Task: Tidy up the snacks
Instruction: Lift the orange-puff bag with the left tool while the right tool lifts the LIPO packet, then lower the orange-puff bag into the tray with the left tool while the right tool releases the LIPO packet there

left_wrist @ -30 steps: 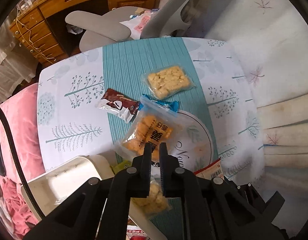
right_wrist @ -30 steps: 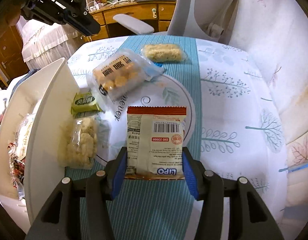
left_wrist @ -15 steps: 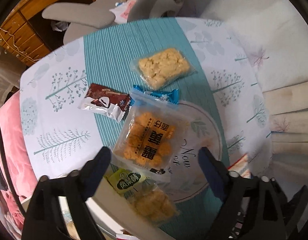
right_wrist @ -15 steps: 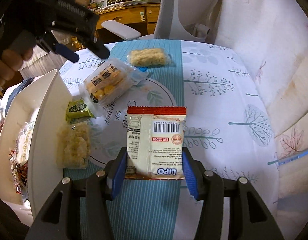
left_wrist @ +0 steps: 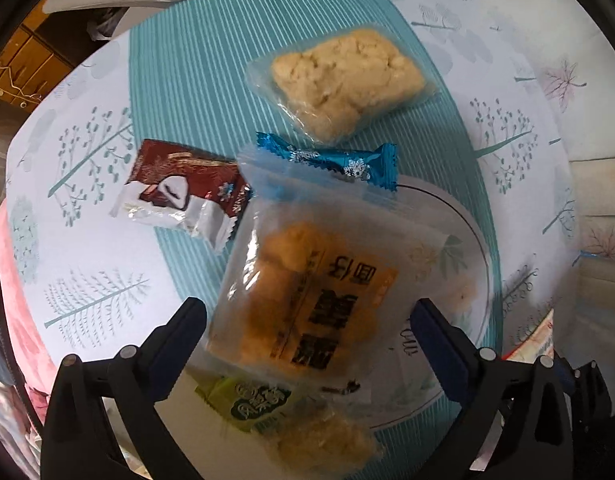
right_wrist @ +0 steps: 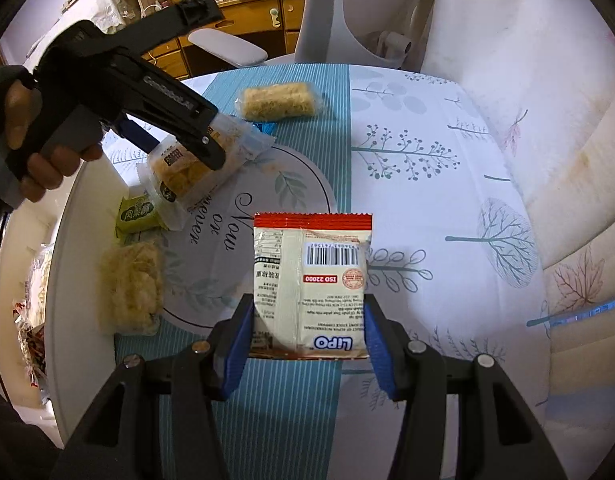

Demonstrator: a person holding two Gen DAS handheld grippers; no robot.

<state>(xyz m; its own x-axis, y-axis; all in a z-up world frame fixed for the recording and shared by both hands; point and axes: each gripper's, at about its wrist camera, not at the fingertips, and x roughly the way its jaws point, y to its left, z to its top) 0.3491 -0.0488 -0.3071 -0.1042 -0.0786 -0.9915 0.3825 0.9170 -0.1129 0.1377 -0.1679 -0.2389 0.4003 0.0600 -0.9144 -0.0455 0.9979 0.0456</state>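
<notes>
Mid-task: a few packets lie in the white tray (right_wrist: 63,248), several remain on the counter (right_wrist: 427,184); left gripper (left_wrist: 307,324) jaws spread around the orange cracker bag (left_wrist: 307,304), right gripper (right_wrist: 307,332) jaws pinching the Lipo packet (right_wrist: 311,280).

The clear packet of orange-brown puffs (left_wrist: 307,300) is blurred; it hides part of the small green wrapped snack (left_wrist: 255,404).

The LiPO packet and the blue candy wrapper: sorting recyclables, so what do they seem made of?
LiPO packet: apparently printed plastic film, matte cream back, glossy red crimped top edge. Blue candy wrapper: likely metallised foil film, shiny with serrated ends. Neither is certain from looks.
</notes>
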